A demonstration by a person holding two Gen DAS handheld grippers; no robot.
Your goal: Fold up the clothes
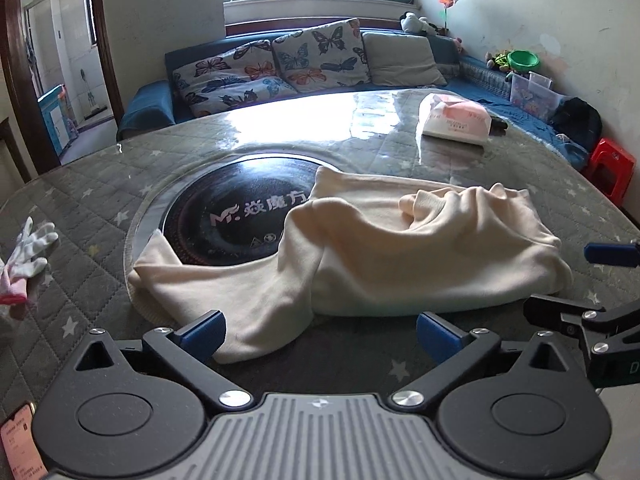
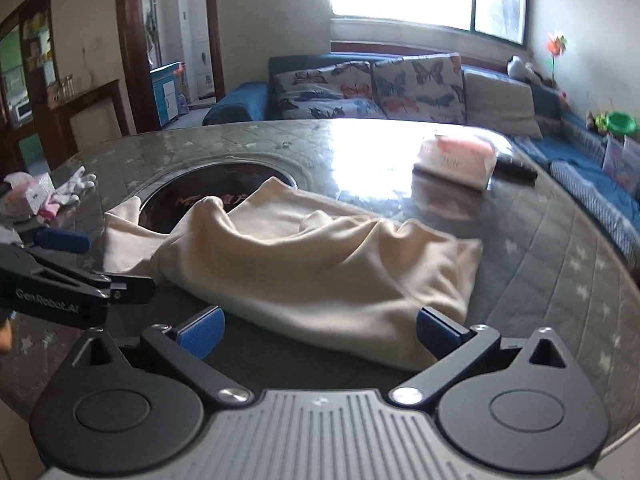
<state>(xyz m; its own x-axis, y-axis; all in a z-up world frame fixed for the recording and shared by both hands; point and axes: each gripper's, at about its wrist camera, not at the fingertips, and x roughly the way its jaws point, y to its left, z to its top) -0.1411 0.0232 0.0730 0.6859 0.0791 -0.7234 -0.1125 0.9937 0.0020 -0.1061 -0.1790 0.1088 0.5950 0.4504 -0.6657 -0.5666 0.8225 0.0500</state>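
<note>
While both claws hang spread wide, nothing sits pinched in either. Cream garment lies rumpled just ahead of the left gripper and right gripper (one sleeve trailing over the dark round cooktop), near hem between the blue pads.

1. You have one garment before you: a cream sweater, of soft plain knit with no print.
2. It lies loosely heaped on the bench, rumpled and creased rather than flat.
3. Its bulk sits towards the right in the left wrist view, humped into soft ridges, with a ribbed cuff or collar poking up near the top.
4. One sleeve trails out to the left, ending in a ribbed edge.
5. The far part of the sweater and that sleeve overlap the dark round inset in the bench's middle.
6. Its near edge reaches almost to you.
</note>
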